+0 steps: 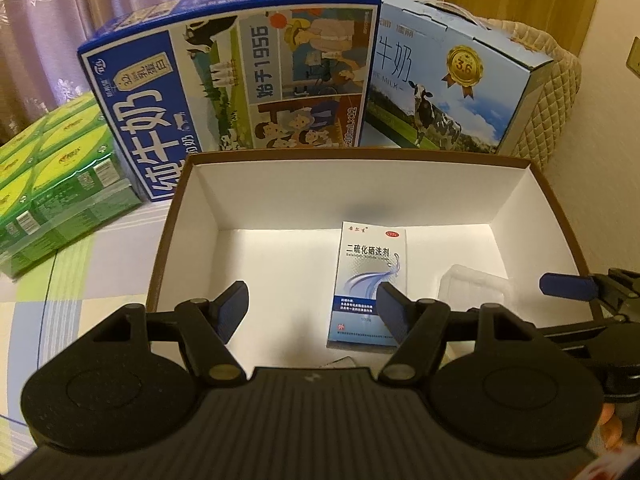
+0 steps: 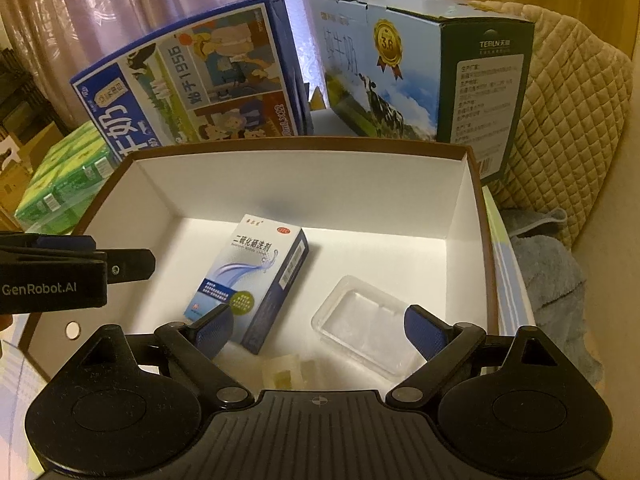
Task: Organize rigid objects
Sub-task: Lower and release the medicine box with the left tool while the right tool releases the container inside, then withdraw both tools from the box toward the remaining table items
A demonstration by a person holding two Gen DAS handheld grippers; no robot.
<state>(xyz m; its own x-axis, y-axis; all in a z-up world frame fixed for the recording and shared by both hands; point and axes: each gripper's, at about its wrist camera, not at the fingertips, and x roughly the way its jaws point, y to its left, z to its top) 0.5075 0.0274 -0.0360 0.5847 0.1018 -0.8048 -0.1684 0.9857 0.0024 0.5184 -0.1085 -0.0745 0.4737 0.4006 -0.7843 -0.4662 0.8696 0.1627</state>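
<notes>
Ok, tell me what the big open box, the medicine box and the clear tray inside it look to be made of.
Open box: likely paperboard, matte white inside with a brown rim and thin flat walls. Medicine box: printed thin card, slightly glossy, with crisp folded edges. Clear tray: probably thin moulded plastic, see-through with soft glints and pressed compartments.

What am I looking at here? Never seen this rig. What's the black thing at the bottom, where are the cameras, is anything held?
No robot arm: a person holds one two-finger gripper in each hand, and each gripper carries a fisheye camera that looks along its fingers. The black shape at the bottom of each picture is that gripper's own body.

The left-wrist view shows the left gripper; the right-wrist view shows the right gripper. Both are open and hold nothing.

Both look into an open box with white walls. In it lie a medicine carton and a clear tray, apart from each other. Behind the box stand two milk cases, dark blue and light blue, with a green pack to the left.
</notes>
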